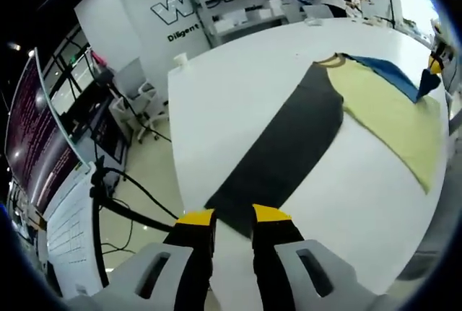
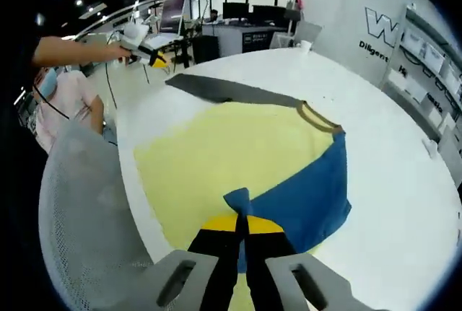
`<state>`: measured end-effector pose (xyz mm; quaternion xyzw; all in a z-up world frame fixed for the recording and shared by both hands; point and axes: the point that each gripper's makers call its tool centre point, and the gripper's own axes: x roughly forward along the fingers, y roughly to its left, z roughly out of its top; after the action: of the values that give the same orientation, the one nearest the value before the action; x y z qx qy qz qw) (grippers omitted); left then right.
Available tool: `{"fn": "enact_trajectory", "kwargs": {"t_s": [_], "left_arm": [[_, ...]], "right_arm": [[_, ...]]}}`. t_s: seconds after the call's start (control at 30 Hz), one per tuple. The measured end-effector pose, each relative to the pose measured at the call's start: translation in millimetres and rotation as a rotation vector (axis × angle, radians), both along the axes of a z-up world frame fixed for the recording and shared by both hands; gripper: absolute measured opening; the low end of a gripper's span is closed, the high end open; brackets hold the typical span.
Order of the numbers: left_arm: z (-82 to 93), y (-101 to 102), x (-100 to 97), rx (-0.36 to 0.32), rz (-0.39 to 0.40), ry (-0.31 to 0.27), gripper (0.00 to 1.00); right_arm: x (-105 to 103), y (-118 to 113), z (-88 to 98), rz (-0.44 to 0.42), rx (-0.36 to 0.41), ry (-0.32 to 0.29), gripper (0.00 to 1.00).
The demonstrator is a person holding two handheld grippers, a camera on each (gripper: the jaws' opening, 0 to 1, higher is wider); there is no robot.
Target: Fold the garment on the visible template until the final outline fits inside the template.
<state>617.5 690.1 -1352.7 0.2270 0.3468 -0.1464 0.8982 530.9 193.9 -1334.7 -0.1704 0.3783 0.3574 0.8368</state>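
While the yellow shirt lies flat on the white table, the folding looks to be only at its beginning. In the right gripper view the right gripper has its jaws closed tight on a corner of the blue sleeve, which is turned over onto the yellow body. The collar is beside the sleeve, and the dark template lies under the far edge of the shirt and reaches out past it.

In the left gripper view the left gripper hangs over the near end of the template with its jaws a little apart and nothing between them. The shirt covers only the far part of the template and spreads well outside it to one side.

I judge that one sleeve fold is in progress. Most of the work is left: the wide body must come in until it fits the narrow dark strip.
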Motion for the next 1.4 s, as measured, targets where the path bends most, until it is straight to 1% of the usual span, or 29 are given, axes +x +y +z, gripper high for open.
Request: {"fn": "enact_trajectory", "kwargs": {"t_s": [0.1, 0.33, 0.4, 0.43, 0.47, 0.53, 0.57, 0.63, 0.8, 0.93, 1.03, 1.17, 1.27, 1.33, 1.4], "left_arm": [[1.5, -6.1, -4.8, -0.013, -0.021, -0.004, 0.24], [5.4, -27.5, -14.2, -0.061, -0.091, -0.016, 0.36], [5.5, -36.2, -17.9, -0.087, -0.116, -0.017, 0.40], [6.3, -44.5, -19.9, -0.116, -0.147, -0.020, 0.43], [6.7, -49.1, -21.4, -0.131, -0.162, -0.021, 0.46], [6.2, -54.8, -25.1, -0.127, -0.184, -0.017, 0.51], [6.4, -61.3, -27.4, -0.141, -0.205, -0.017, 0.54], [6.4, -67.1, -29.9, -0.149, -0.218, -0.015, 0.57], [5.6, -79.9, -34.1, -0.143, -0.261, -0.016, 0.56], [7.9, -82.5, -34.0, -0.148, -0.271, -0.021, 0.56], [10.8, -84.6, -35.3, -0.161, -0.275, -0.027, 0.57], [11.3, -86.3, -40.0, -0.168, -0.280, -0.025, 0.58], [11.2, -87.1, -44.2, -0.173, -0.280, -0.025, 0.61], [12.1, -89.7, -47.9, -0.190, -0.281, -0.021, 0.64], [15.5, -99.9, -54.0, -0.249, -0.302, -0.017, 0.68]], "right_arm": [[11.4, -4.0, 12.3, -0.022, 0.019, -0.020, 0.00], [34.2, -13.8, 40.2, -0.069, 0.055, -0.065, 0.00], [40.0, -16.8, 47.8, -0.088, 0.069, -0.075, 0.00], [42.4, -18.0, 50.3, -0.094, 0.074, -0.079, 0.00], [44.9, -19.4, 53.1, -0.100, 0.079, -0.083, 0.00], [52.5, -24.1, 60.6, -0.123, 0.092, -0.093, 0.00], [56.7, -25.8, 66.2, -0.138, 0.107, -0.100, 0.00], [64.3, -30.2, 75.1, -0.159, 0.122, -0.111, 0.00], [83.7, -42.9, 98.2, -0.220, 0.174, -0.147, 0.00], [94.8, -53.9, 113.0, -0.241, 0.181, -0.173, 0.00], [105.1, -66.8, 123.2, -0.264, 0.175, -0.201, 0.00], [116.5, -82.9, 136.8, -0.317, 0.206, -0.228, 0.00], [122.5, -92.7, 143.0, -0.351, 0.223, -0.238, 0.00], [126.5, -99.4, 146.6, -0.367, 0.227, -0.247, 0.00], [131.8, -107.5, 150.7, -0.396, 0.244, -0.257, 0.00]]}}
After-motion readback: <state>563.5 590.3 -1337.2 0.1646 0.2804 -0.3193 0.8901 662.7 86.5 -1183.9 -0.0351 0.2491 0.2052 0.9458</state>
